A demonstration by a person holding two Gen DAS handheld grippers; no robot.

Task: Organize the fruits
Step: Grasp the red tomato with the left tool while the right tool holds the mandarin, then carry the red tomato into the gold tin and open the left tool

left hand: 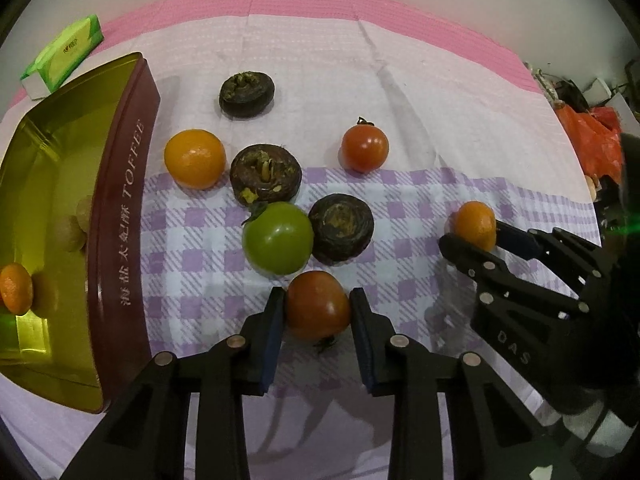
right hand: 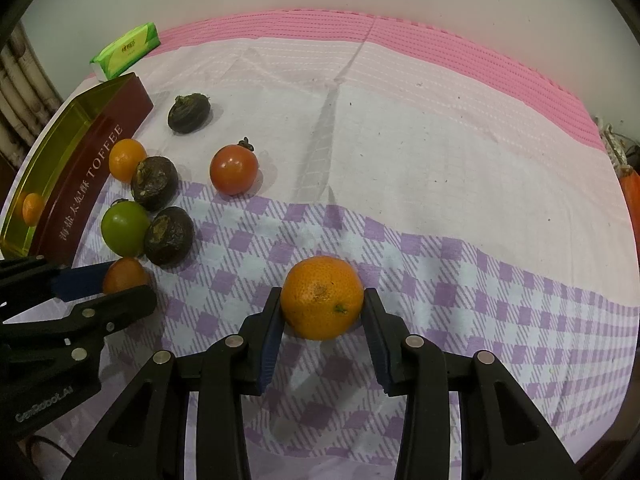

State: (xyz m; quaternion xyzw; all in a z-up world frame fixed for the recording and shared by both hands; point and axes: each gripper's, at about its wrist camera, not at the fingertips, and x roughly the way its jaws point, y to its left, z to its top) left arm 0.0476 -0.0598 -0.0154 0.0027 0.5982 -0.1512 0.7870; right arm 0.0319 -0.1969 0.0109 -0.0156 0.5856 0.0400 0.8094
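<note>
My left gripper (left hand: 318, 306) is shut on a red-orange tomato (left hand: 318, 304) resting on the checked cloth. My right gripper (right hand: 323, 304) is shut on an orange mandarin (right hand: 322, 298), also on the cloth; it shows in the left wrist view (left hand: 474, 226). Loose on the cloth: a green tomato (left hand: 278, 238), a red tomato (left hand: 365, 148), a mandarin (left hand: 195, 159) and three dark water chestnuts (left hand: 266, 174), (left hand: 341, 229), (left hand: 247, 94). A gold-lined "TOFFEE" tin (left hand: 120, 216) at the left holds a mandarin (left hand: 16, 288) and some pale round items.
A green tissue pack (left hand: 64, 56) lies behind the tin. Pink mat borders the cloth at the back. Red-orange bags and clutter (left hand: 596, 140) sit past the table's right edge. A wall stands behind.
</note>
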